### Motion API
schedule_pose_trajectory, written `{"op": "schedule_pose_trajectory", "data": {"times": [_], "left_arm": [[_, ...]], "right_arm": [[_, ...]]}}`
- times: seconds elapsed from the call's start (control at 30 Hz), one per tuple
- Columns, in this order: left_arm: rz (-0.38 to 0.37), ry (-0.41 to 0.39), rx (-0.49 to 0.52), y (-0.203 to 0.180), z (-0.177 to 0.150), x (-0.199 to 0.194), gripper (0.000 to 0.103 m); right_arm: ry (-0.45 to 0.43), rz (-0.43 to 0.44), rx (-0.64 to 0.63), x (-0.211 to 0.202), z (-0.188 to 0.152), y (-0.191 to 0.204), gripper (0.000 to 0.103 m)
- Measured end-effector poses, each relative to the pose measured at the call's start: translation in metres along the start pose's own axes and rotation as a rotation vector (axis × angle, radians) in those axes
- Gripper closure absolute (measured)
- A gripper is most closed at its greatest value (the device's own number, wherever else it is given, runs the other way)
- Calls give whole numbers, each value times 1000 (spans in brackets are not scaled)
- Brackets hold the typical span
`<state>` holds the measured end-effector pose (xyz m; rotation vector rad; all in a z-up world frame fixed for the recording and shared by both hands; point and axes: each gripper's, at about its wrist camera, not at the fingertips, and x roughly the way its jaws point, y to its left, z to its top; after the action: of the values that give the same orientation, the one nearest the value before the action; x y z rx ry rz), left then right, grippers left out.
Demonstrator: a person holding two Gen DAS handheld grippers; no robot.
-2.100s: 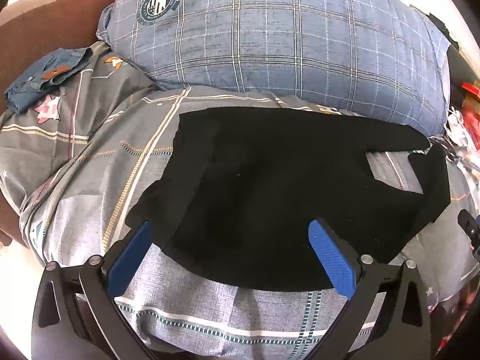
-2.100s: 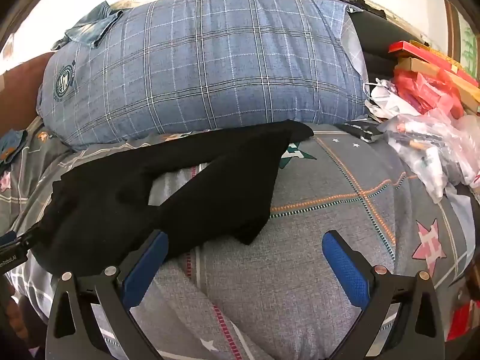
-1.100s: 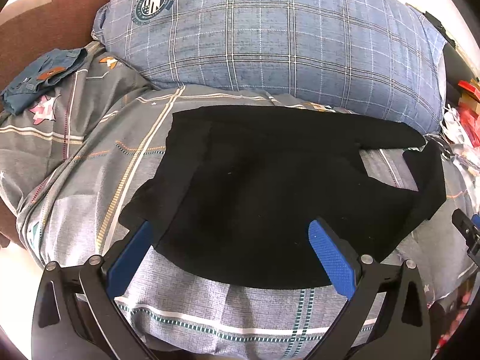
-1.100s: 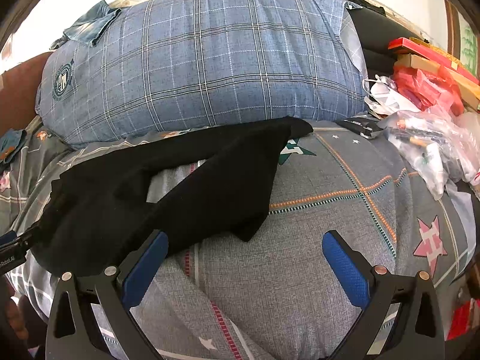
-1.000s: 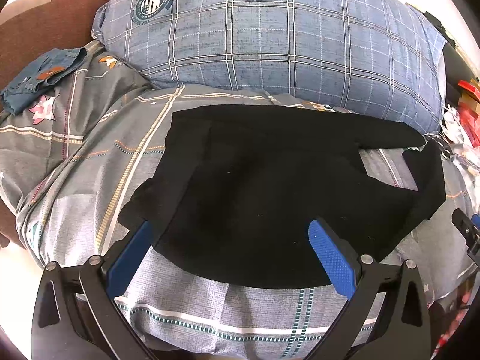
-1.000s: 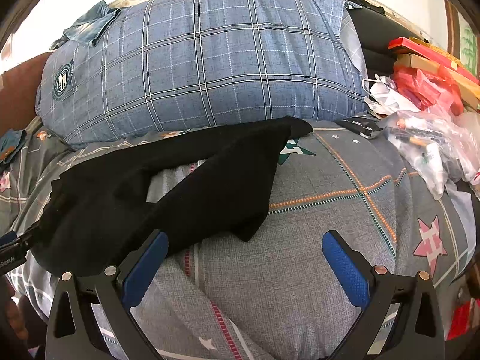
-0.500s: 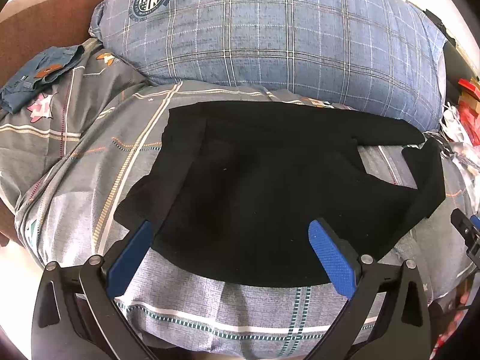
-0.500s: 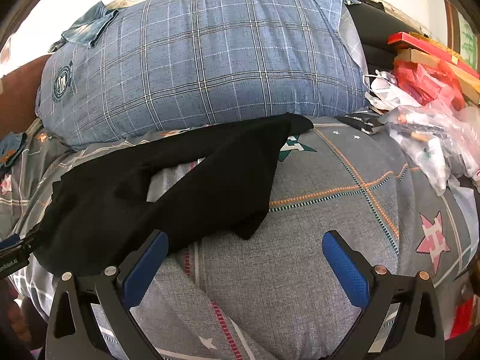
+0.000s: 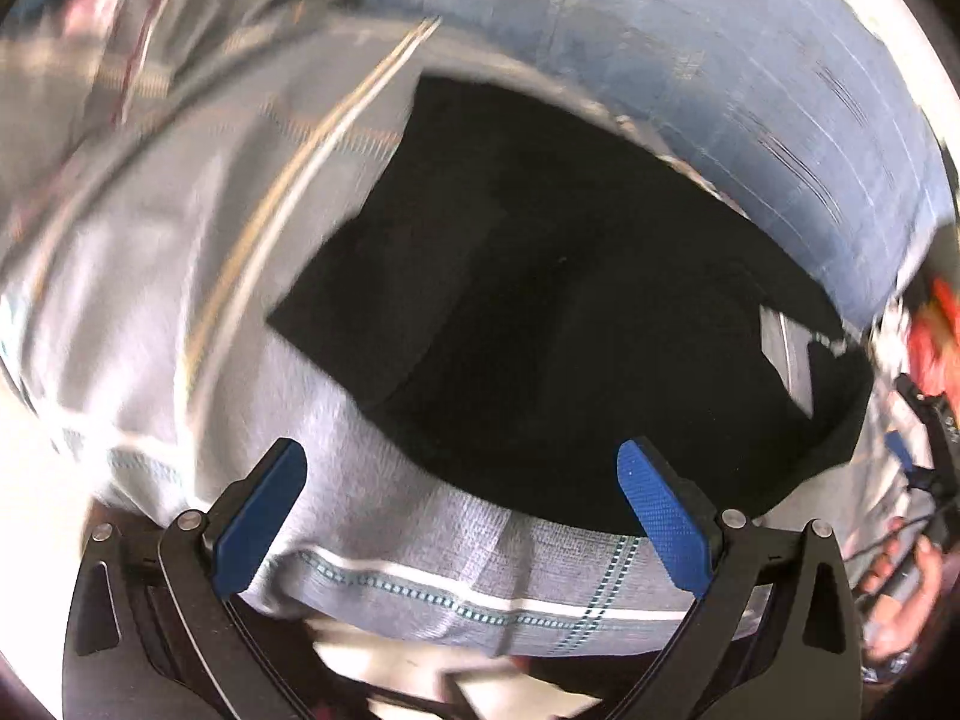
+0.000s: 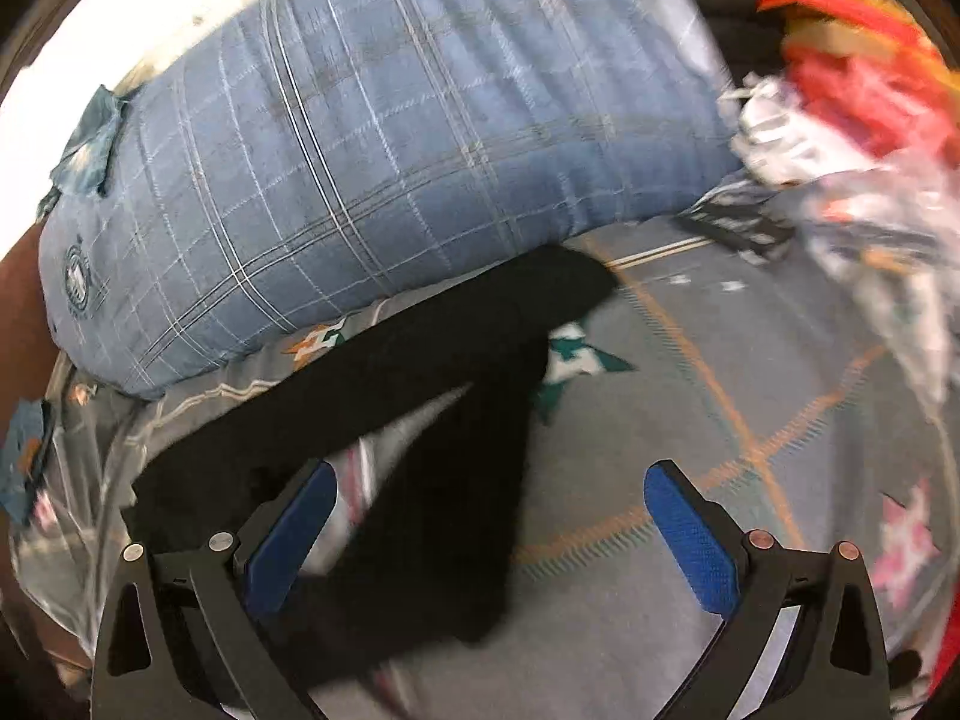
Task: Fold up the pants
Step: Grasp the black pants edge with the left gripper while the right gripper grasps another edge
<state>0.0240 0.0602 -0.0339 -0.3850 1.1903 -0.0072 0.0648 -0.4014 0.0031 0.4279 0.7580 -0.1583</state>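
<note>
I count one pair of black pants point(image 9: 570, 312) spread on one grey patterned bedcover point(image 10: 708, 396), one big blue plaid pillow point(image 10: 384, 144) behind it, and my two grippers, left point(image 9: 462, 516) and right point(image 10: 489, 534), each showing two blue pads.

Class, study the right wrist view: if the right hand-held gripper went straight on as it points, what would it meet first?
Most likely the near leg of the black pants, which lies between the open fingers of the right hand-held gripper; depth is unclear.

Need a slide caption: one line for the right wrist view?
Open right gripper above a leg of the black pants on the grey bedspread.
</note>
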Motion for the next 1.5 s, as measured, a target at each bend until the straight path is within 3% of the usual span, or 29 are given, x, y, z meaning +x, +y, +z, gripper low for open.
{"op": "schedule_pose_trajectory", "data": {"times": [0.1, 0.17, 0.2, 0.23, 0.27, 0.3, 0.33, 0.4, 0.47, 0.53, 0.67, 0.83, 0.9, 0.97, 1.03, 1.13, 1.2, 1.3, 1.4, 1.5], "left_arm": [[-83, 86, -92, 5, 1, 18, 0], [-94, 111, -108, 1, 4, 27, 0], [-83, 104, -106, -2, 5, 29, 1], [-90, 82, -98, -6, 8, 26, 15], [-97, 64, -82, -9, 11, 25, 27], [-102, 67, -60, -14, 14, 24, 55], [-136, 83, -40, -17, 22, 27, 73], [-151, 98, -32, -18, 28, 29, 82], [-185, 99, -31, -14, 30, 24, 82], [-171, 78, -2, -12, 27, 17, 82], [-122, 98, 39, 0, 16, 28, 82], [-121, 73, 58, 5, 11, 21, 82], [-118, 70, 66, 10, 8, 17, 82], [-112, 71, 63, 8, 9, 20, 82], [-116, 75, 56, 7, 7, 22, 82], [-101, 72, 71, 6, 4, 22, 77], [-87, 68, 67, 8, 3, 22, 69], [-89, 75, 55, 13, 3, 25, 68], [-85, 74, 62, 13, 2, 26, 68], [-81, 74, 77, 11, 0, 26, 68]], "right_arm": [[104, -27, 14, 37, 13, 7, 0], [146, -60, 0, 53, 13, 5, 3], [149, -65, -10, 54, 11, 1, 17], [148, -50, -21, 52, 9, -5, 30], [153, -12, -26, 50, 7, -12, 63], [163, 28, -21, 45, 3, -22, 93], [162, 38, -19, 39, 0, -29, 94], [124, 29, -27, 15, -12, -45, 94], [76, 37, -7, -13, -31, -59, 94], [54, 16, 14, -32, -55, -75, 94], [144, 9, 144, -30, -103, -112, 93], [126, 15, 209, -42, -114, -123, 80], [103, -2, 226, -43, -107, -127, 58], [65, -31, 260, -42, -102, -136, 52], [51, -38, 298, -37, -99, -145, 55], [43, -137, 271, -33, -100, -148, 61], [48, -145, 230, -34, -105, -147, 93], [-12, -99, 226, -53, -108, -148, 95], [-62, -118, 248, -65, -105, -155, 94], [4, -242, 234, -53, -105, -160, 89]]}}
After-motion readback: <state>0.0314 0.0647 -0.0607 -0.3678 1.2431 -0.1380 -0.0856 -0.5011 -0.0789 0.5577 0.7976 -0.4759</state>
